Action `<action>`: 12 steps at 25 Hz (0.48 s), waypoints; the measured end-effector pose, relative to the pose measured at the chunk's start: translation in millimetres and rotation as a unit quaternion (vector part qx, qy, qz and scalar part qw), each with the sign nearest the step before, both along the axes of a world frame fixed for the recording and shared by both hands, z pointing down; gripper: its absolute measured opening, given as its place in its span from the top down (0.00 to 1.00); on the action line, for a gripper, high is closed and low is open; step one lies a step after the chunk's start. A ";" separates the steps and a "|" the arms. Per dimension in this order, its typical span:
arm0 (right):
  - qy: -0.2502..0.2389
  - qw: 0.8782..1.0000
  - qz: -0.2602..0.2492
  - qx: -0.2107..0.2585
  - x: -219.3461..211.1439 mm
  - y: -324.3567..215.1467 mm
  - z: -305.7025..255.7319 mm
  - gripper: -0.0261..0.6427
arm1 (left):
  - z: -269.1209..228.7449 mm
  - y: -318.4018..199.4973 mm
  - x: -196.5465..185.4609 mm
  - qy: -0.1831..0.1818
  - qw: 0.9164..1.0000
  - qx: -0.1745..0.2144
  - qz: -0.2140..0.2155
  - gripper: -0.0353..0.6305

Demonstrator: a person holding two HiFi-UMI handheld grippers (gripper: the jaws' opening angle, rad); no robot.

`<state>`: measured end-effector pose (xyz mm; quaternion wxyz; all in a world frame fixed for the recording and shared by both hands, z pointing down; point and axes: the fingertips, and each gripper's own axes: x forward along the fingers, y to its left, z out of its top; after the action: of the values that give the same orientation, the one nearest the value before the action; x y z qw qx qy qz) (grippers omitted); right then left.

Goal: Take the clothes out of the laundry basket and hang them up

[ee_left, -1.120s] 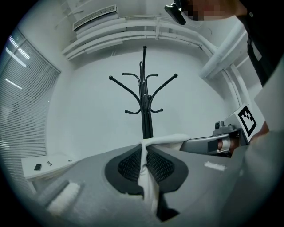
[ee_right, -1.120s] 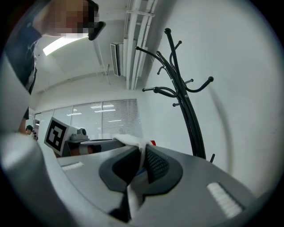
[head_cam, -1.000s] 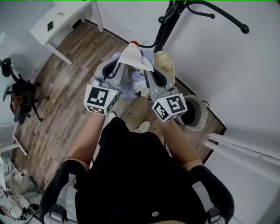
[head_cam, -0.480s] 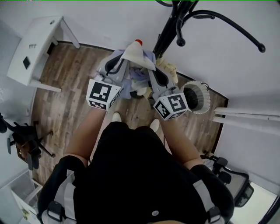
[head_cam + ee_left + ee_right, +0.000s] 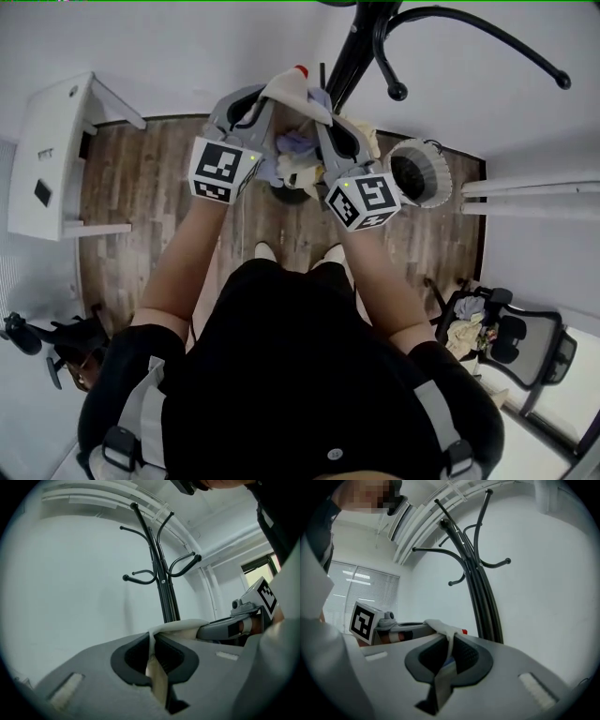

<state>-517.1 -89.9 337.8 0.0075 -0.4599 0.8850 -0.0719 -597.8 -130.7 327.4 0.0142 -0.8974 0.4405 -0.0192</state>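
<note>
Standing beside the person, I see a white desk (image 5: 52, 141) far off on the left, well apart from the work. Next comes the left gripper (image 5: 255, 98), its jaws closed tight on one edge of a white garment (image 5: 286, 92), the cloth pinched flat between the pads. The garment spans across to the right gripper (image 5: 323, 117), whose jaws are likewise clamped on the other edge, so the piece is stretched between the two, held level in front of the person. Lilac and cream cloth shows beneath it; I cannot tell whether that belongs to the same garment. Just beyond stands the black coat stand (image 5: 352, 56), its curved hooks reaching out to the right. Right of the stand, on the wood floor, sits the round laundry basket (image 5: 441, 178), dark inside. An office chair (image 5: 506, 337) with cloth on its seat stands nearer on the right.

The step in hand looks like getting the garment onto a hook. To do it well, I would keep the span taut, lift it above a hook tip, lower the cloth over that tip, and hold both grips until the hook carries the weight.
</note>
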 end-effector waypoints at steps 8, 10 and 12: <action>0.002 0.998 0.062 -0.030 12.1 -28.6 47.5 0.94 | 52.0 -37.6 15.3 -0.003 0.999 -0.025 0.028 0.93; 0.004 0.996 0.081 -0.042 16.6 -33.0 62.0 0.94 | 65.2 -43.0 19.7 -0.003 0.999 -0.031 0.037 0.93; 0.006 0.994 0.098 -0.054 20.7 -35.3 75.6 0.94 | 77.7 -47.4 23.8 -0.003 0.998 -0.036 0.045 0.93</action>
<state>-496.4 -125.2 413.3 -0.0160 -0.5445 0.8305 -0.1160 -574.0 -178.1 405.2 -0.0164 -0.9163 0.3984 -0.0371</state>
